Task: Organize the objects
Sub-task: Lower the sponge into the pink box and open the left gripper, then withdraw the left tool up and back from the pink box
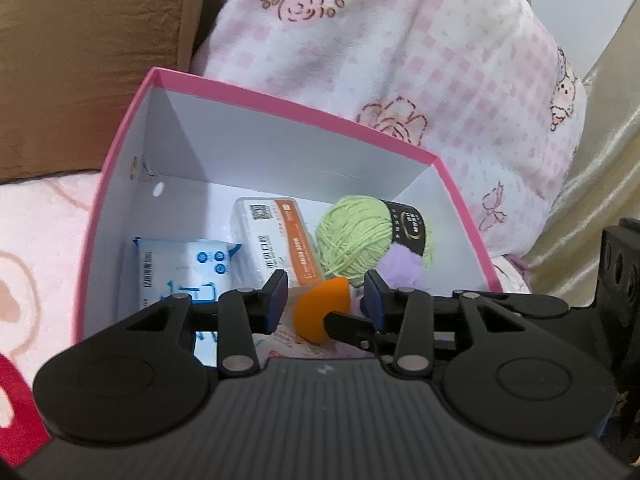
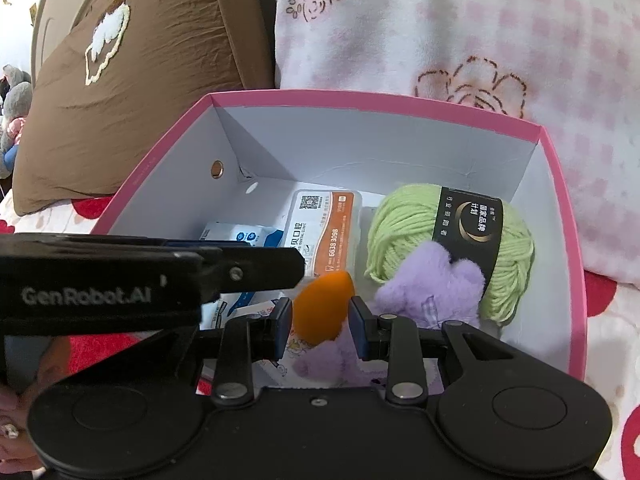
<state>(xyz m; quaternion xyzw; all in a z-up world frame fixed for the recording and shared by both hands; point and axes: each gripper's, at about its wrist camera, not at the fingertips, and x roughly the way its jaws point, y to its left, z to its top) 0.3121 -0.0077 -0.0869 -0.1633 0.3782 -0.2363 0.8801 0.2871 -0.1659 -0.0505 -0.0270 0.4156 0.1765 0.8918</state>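
An open pink box point(image 2: 560, 168), white inside, sits on a bed. It holds a green yarn ball point(image 2: 400, 224) with a black label, a purple plush point(image 2: 432, 280), a white case with an orange label point(image 2: 332, 232) and a blue-and-white wipe pack point(image 1: 180, 268). An orange egg-shaped sponge point(image 2: 324, 304) hangs over the box's near end, and my right gripper point(image 2: 322, 320) is shut on it. In the left wrist view my left gripper point(image 1: 326, 296) stands open around the same sponge point(image 1: 316, 312), with a gap at each pad.
A brown cushion point(image 2: 132, 92) leans behind the box on the left. A pink flowered blanket point(image 1: 400, 40) is piled behind and to the right. The bed cover is pale pink and red point(image 1: 36, 240). A person's hand point(image 2: 12, 420) shows at the lower left.
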